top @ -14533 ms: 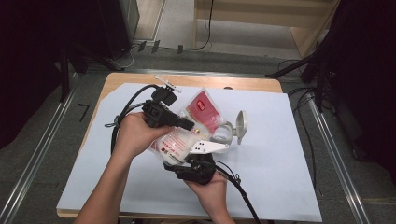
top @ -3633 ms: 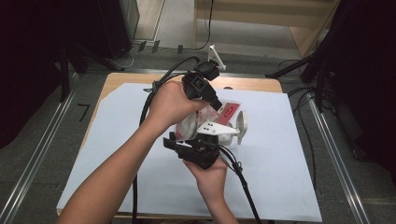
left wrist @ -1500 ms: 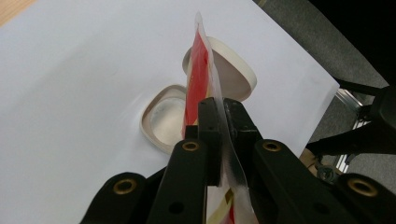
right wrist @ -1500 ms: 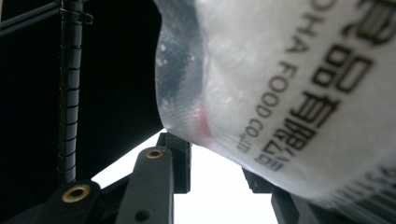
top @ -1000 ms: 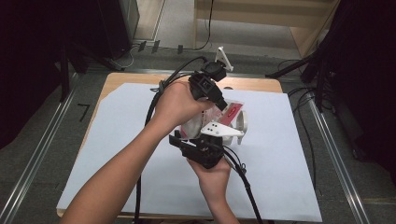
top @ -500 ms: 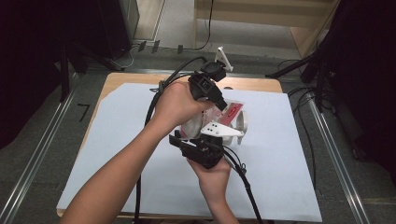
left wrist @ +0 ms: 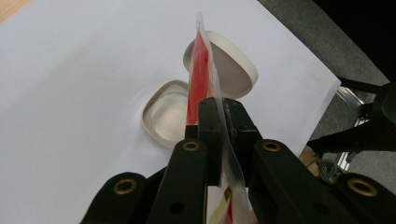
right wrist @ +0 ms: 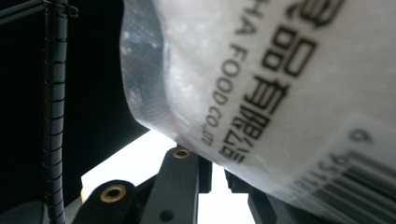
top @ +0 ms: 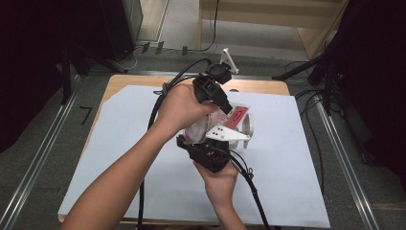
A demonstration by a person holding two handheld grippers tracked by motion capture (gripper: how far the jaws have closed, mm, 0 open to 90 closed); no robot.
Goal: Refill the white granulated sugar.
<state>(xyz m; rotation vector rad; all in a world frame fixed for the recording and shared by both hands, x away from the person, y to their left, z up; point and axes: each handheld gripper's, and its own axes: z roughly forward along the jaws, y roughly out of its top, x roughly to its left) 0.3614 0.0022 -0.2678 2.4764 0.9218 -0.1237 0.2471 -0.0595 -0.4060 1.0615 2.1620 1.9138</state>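
Note:
A food bag (top: 235,115), clear plastic with a red printed part, hangs upright over the white sheet between my two grippers. My left gripper (top: 227,109) comes down from above and is shut on the bag's (left wrist: 203,65) thin top edge, with the film pinched in my left gripper (left wrist: 217,116). From below, my right gripper (top: 194,140) meets the bag's (right wrist: 280,70) printed lower part. The jaws of the right gripper (right wrist: 214,176) have just been closing. They stand almost together, with the bag's bottom edge running into them and hiding the right tip.
Under the bag a shallow round tub (left wrist: 166,116) and its cream lid (left wrist: 233,65) rest on the white sheet (top: 143,158), and the tub (top: 247,125) lies just right of the grippers. Cables trail across the sheet. The sheet has free room at left and right.
Over the last second the high view shows no movement. Much earlier the left hand was lower and further left, and it has since risen above the bag.

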